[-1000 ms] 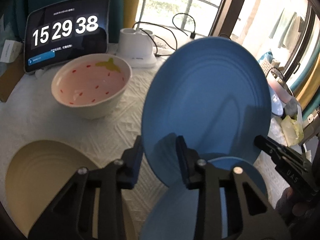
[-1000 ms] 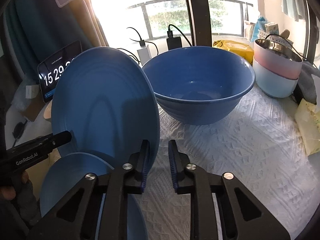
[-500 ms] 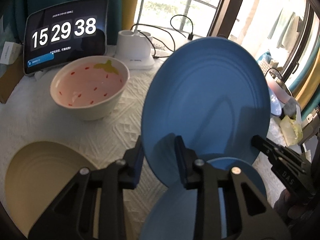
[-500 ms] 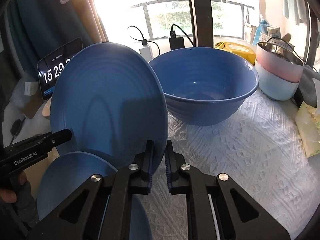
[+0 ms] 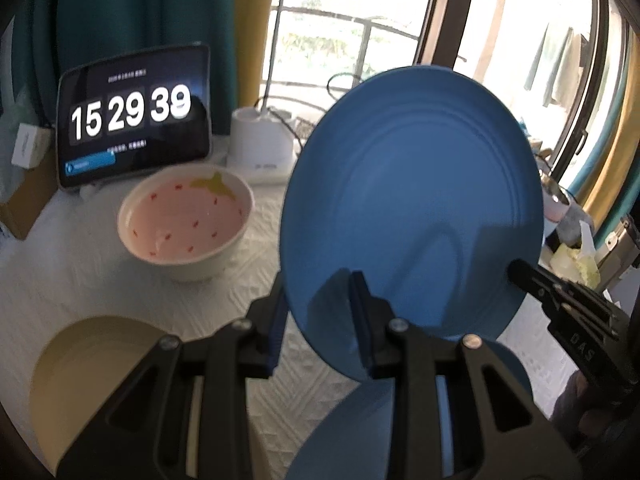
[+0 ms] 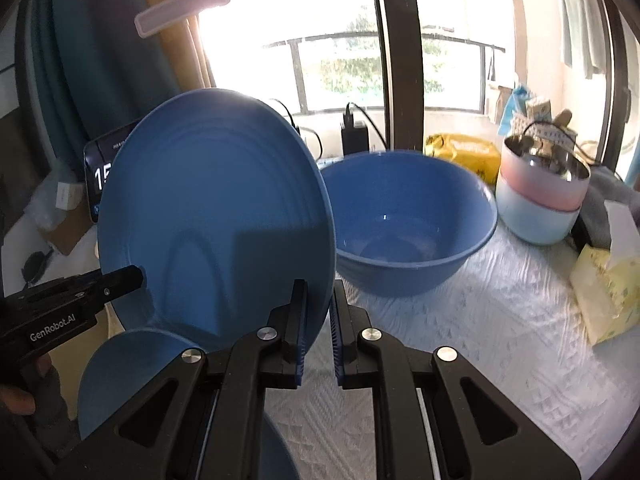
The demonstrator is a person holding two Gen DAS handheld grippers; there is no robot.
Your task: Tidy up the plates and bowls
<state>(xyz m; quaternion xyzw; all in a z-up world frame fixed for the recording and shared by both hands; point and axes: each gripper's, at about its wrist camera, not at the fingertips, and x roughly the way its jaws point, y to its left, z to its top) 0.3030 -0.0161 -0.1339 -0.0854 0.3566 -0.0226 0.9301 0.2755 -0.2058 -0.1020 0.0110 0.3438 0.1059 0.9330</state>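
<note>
A blue plate (image 5: 412,200) (image 6: 216,208) stands on edge, lifted off the white tablecloth. My left gripper (image 5: 318,320) is shut on its lower left rim, and its tip (image 6: 136,276) shows in the right wrist view. On the opposite lower rim my right gripper (image 6: 318,312) is shut, its tip (image 5: 516,270) poking in from the right. A second blue plate (image 6: 132,372) (image 5: 508,364) lies flat under the held one. A large blue bowl (image 6: 408,216) stands just behind. A pink strawberry bowl (image 5: 186,220) and a beige plate (image 5: 92,360) sit to the left.
A tablet clock (image 5: 132,116) and a white charger stand (image 5: 260,144) with cables line the back by the window. A pink and light-blue container (image 6: 540,200) and a yellow tissue pack (image 6: 608,292) stand at the right. A person's hand (image 6: 16,392) holds the left gripper.
My right gripper's jaws closed onto the plate's rim. Both grippers then rose a little with the plate, which now hangs clear of the lower blue plate.
</note>
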